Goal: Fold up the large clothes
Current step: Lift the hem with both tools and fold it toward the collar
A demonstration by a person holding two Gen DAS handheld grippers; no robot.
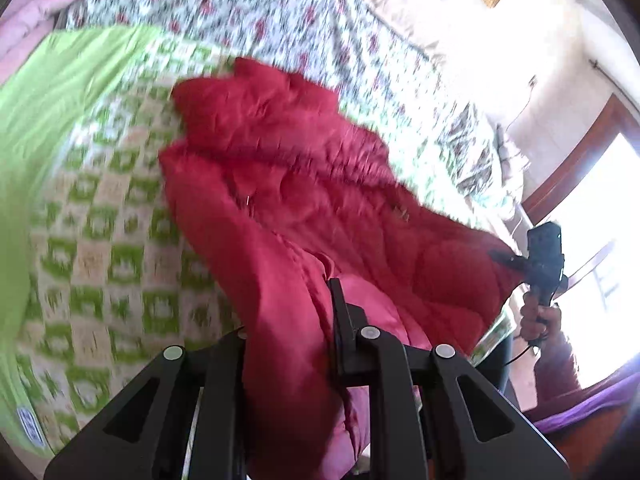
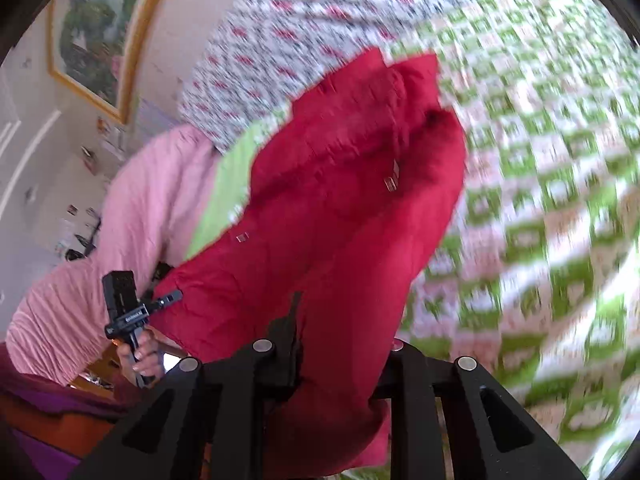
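A bed fills both views, covered at its far end by a floral sheet [image 1: 248,4] with red blossoms and nearer by a green-and-white checked blanket [image 1: 100,240]; in the right wrist view the checks spread from twelve to five o'clock. A pink quilt [image 2: 80,280] lies bunched at nine o'clock of that view, below a gilt-framed picture [image 2: 96,40] at ten o'clock. The red padded jacket [image 1: 304,184] hangs lifted over the blanket, stretched between the two tools, its far end drooping toward twelve o'clock in both views. The left gripper [image 1: 296,320], at six o'clock of its own view, has its fingers pinched on a fold of the jacket. The right gripper [image 2: 340,344] likewise has its fingers clamped on red cloth; from the left view it shows at three o'clock, held by a hand [image 1: 536,320].
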